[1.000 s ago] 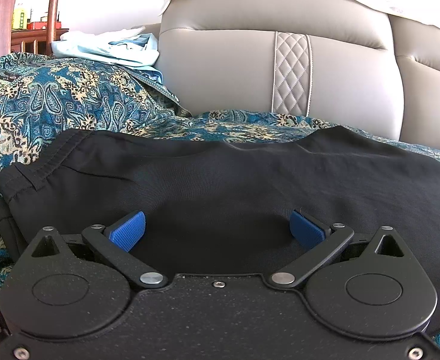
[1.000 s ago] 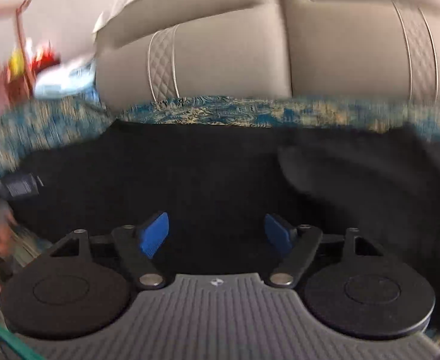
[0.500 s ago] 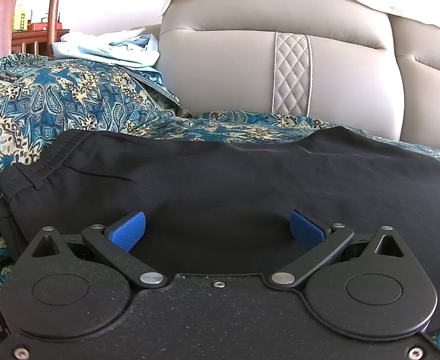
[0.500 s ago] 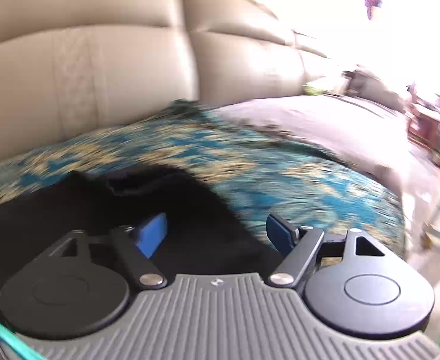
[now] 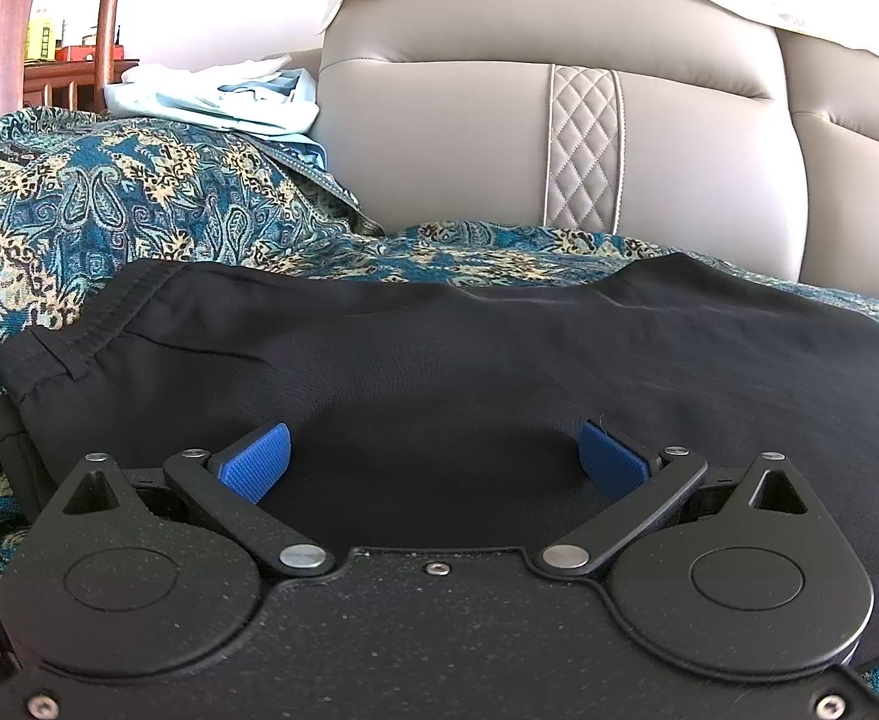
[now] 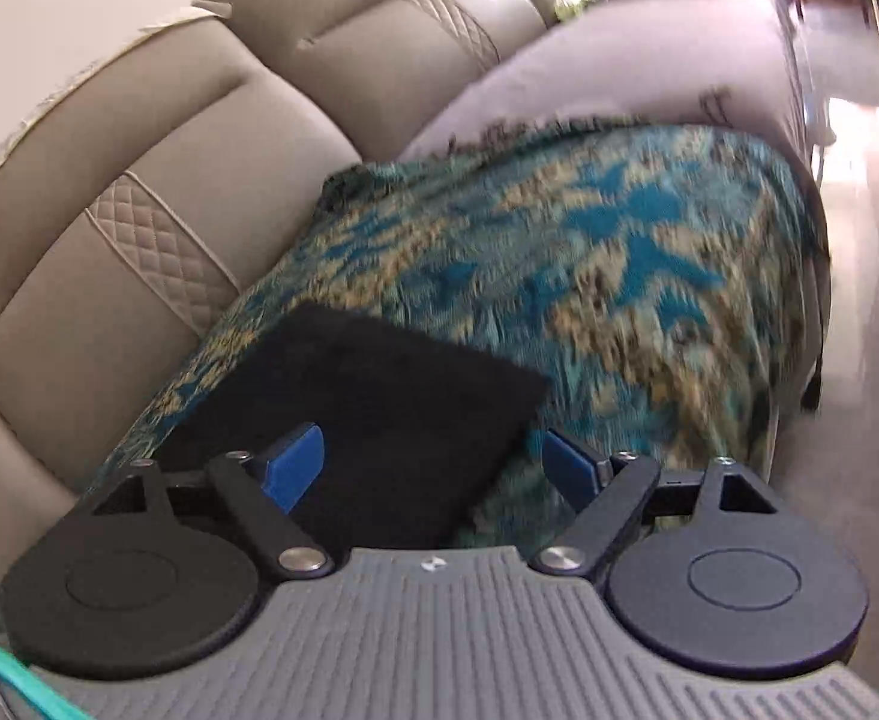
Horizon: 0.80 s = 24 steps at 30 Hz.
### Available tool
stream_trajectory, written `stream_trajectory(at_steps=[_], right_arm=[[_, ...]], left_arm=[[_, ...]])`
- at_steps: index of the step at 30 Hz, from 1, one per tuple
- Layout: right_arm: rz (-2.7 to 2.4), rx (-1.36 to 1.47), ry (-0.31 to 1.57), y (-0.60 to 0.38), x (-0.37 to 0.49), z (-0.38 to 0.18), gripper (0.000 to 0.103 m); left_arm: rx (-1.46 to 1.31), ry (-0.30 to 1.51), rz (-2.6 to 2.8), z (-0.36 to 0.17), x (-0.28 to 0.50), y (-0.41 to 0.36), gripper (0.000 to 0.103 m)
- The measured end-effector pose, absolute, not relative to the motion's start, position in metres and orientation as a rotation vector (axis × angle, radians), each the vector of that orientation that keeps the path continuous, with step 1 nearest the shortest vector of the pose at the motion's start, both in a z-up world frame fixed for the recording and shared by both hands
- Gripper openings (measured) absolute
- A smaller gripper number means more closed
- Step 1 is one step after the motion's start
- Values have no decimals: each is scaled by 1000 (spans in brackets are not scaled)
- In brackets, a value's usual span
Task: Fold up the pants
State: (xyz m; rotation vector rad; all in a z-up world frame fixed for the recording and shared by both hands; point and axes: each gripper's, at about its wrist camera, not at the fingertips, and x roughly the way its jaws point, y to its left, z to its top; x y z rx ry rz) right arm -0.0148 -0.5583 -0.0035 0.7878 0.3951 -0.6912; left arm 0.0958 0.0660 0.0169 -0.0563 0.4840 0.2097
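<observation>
Swinging right since a second ago, my right gripper (image 6: pixel 433 462) now faces the pants' (image 6: pixel 373 420) end on the patterned throw (image 6: pixel 619 276), jaws opening, empty. My left gripper (image 5: pixel 433 456) hovers wide over them.

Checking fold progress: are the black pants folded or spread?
Folded at least once: the black pants show a second layer under the waistband.

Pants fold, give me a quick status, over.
Left gripper open, hovering over black pants. Right gripper opening, nothing pinched, above the leg end. Pants flat on patterned throw; nothing in the way.
</observation>
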Motion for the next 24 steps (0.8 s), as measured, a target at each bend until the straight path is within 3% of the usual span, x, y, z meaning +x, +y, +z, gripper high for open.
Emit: stream_trajectory(at_steps=[8, 19, 24], right_arm=[[-558, 984, 312, -560, -17, -18, 94], [-497, 930, 255, -584, 9, -20, 96], [-531, 679, 375, -564, 33, -9, 79]], left_arm=[[-57, 484, 209, 17, 95, 66, 103], [-58, 484, 209, 17, 95, 66, 103], [-58, 484, 208, 16, 95, 66, 103]])
